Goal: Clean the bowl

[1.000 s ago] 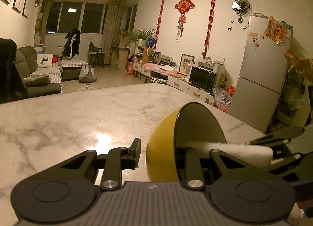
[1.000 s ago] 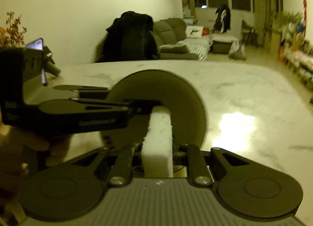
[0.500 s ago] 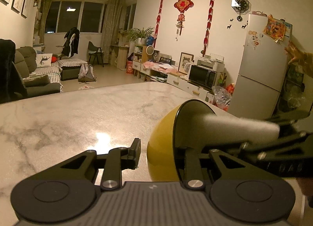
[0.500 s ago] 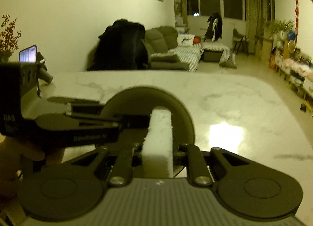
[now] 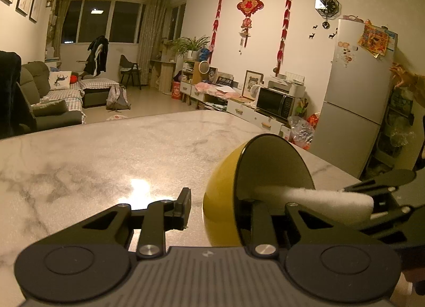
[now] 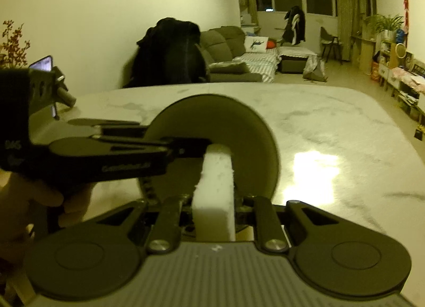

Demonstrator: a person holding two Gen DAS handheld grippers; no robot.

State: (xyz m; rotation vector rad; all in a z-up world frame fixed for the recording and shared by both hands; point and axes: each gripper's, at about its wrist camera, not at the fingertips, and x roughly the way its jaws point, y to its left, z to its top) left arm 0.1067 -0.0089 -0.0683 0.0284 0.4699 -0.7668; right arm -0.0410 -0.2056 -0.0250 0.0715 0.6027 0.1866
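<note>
A yellow bowl point(image 5: 223, 200) with a dark inside point(image 6: 220, 121) stands tipped on its side on the marble table point(image 5: 106, 163), mouth towards my right gripper. My left gripper point(image 5: 216, 207) is shut on the bowl's wall, one finger outside and one inside. In the right wrist view the left gripper point(image 6: 170, 145) reaches in from the left across the bowl's mouth. My right gripper point(image 6: 215, 199) is shut on a white sponge point(image 6: 215, 187). The sponge point(image 5: 313, 196) has its far end inside the bowl, against the lower inner wall.
A hand point(image 6: 24, 200) holds the left gripper's handle at the left. A lit phone point(image 6: 42, 64) stands on a mount beyond it. The table's edge point(image 5: 332, 166) runs close behind the bowl, with a fridge point(image 5: 353, 94) past it. Bare marble lies left of the bowl.
The sponge rose inside the bowl half a second ago and has come back down to the lower wall. The bowl and the left gripper kept still.
</note>
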